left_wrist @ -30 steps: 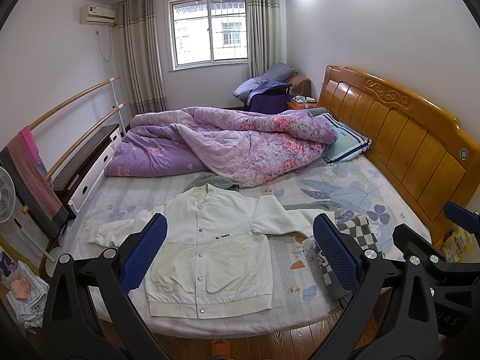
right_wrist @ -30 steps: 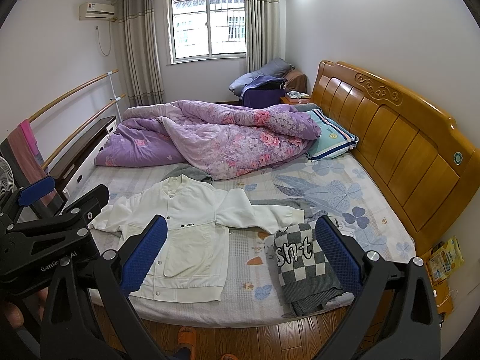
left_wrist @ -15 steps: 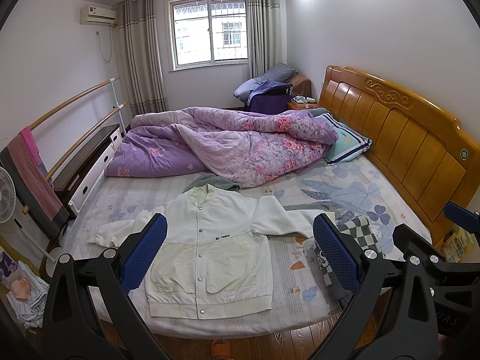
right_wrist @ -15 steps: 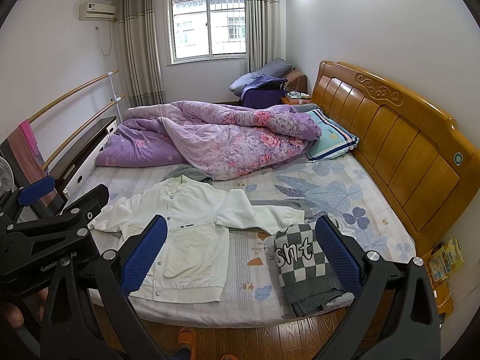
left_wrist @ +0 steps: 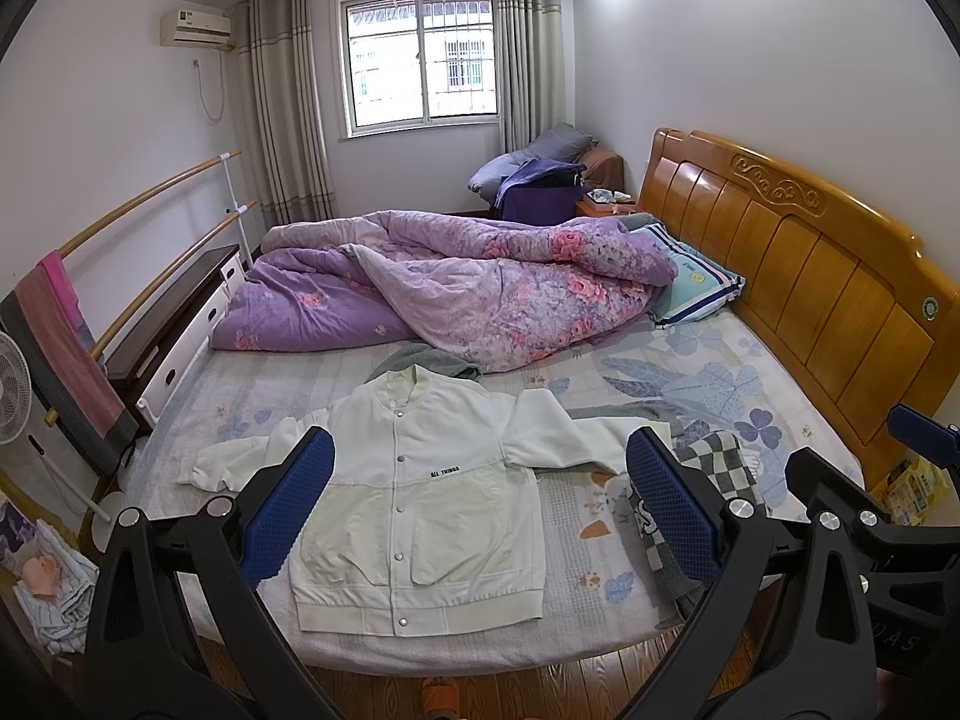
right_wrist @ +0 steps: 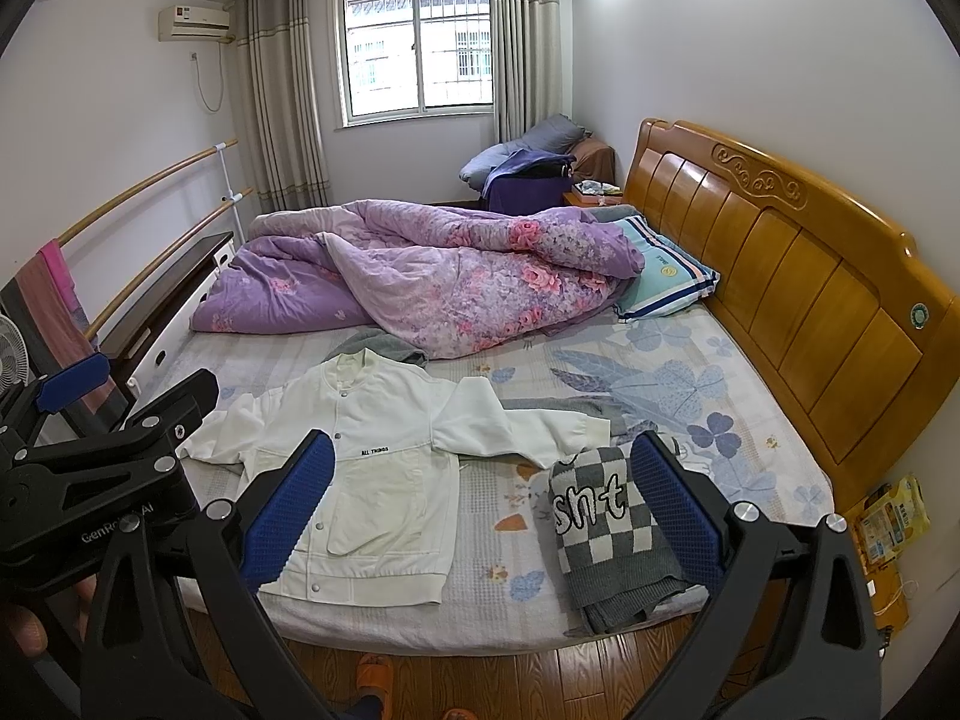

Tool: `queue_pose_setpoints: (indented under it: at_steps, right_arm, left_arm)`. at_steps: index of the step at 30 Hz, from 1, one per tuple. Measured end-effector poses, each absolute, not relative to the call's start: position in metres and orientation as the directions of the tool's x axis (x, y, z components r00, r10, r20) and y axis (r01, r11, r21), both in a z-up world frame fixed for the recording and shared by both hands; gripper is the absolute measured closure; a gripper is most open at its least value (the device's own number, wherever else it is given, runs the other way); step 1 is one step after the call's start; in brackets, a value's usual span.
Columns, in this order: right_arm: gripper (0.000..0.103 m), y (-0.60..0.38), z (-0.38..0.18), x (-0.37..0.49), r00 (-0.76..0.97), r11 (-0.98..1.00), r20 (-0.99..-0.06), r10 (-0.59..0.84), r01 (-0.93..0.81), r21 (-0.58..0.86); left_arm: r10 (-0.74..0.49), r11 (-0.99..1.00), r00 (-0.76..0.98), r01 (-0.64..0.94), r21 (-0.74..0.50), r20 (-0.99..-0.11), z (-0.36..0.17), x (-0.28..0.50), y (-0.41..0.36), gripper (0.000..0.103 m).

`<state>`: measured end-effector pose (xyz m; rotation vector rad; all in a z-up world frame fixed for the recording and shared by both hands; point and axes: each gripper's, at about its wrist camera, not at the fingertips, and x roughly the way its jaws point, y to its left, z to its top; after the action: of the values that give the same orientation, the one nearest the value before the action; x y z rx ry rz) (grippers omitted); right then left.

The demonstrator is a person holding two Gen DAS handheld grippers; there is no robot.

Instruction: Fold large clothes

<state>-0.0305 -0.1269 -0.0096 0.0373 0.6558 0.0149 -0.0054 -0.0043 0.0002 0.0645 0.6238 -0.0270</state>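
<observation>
A white button-up jacket (left_wrist: 432, 492) lies flat, face up, on the near part of the bed, sleeves spread out; it also shows in the right wrist view (right_wrist: 372, 474). My left gripper (left_wrist: 480, 510) is open and empty, held above the floor in front of the bed's near edge, framing the jacket. My right gripper (right_wrist: 480, 510) is open and empty, to the right of the left one, which shows at the left of its view. A folded grey checkered sweater (right_wrist: 612, 528) lies right of the jacket.
A rumpled purple floral quilt (left_wrist: 456, 288) and a striped pillow (left_wrist: 696, 288) fill the far half of the bed (left_wrist: 690, 384). The wooden headboard (left_wrist: 810, 276) is on the right. A clothes rail (left_wrist: 138, 240), dresser and fan stand left. Slippers (right_wrist: 372, 678) lie on the wooden floor.
</observation>
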Motion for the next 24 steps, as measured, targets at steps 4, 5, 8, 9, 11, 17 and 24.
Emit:
queue_pose_setpoints:
  at_steps: [4, 5, 8, 9, 11, 17, 24]
  right_arm:
    - [0.008, -0.131, -0.008, -0.034, 0.792, 0.999, -0.610, 0.026, -0.003, 0.040]
    - [0.008, -0.131, -0.008, -0.034, 0.792, 0.999, -0.610, 0.026, -0.003, 0.039]
    - [0.008, -0.131, -0.008, -0.034, 0.792, 0.999, -0.609, 0.026, -0.003, 0.039]
    - [0.008, -0.130, -0.008, -0.032, 0.792, 0.999, -0.610, 0.027, -0.002, 0.041]
    - [0.008, -0.130, -0.008, -0.034, 0.791, 0.999, -0.611, 0.028, -0.002, 0.042]
    - [0.008, -0.117, -0.008, -0.034, 0.789, 0.999, -0.614, 0.030, -0.004, 0.044]
    - [0.008, -0.117, -0.009, -0.032, 0.789, 0.999, -0.614, 0.030, -0.003, 0.045]
  left_arm:
    - [-0.005, 0.998, 0.811, 0.044, 0.053, -0.585, 0.005, -0.014, -0.007, 0.005]
    - [-0.005, 0.998, 0.811, 0.044, 0.052, -0.585, 0.004, -0.012, -0.006, 0.005]
    - [-0.005, 0.998, 0.811, 0.045, 0.052, -0.585, 0.004, -0.012, -0.006, 0.005]
    - [-0.005, 0.998, 0.811, 0.044, 0.053, -0.585, 0.005, -0.013, -0.006, 0.005]
    - [-0.005, 0.998, 0.811, 0.044, 0.053, -0.585, 0.004, -0.012, -0.006, 0.005]
    - [-0.005, 0.998, 0.811, 0.045, 0.054, -0.586, 0.004, -0.012, -0.006, 0.005]
    - [-0.005, 0.997, 0.811, 0.045, 0.055, -0.585, 0.004, -0.013, -0.006, 0.005]
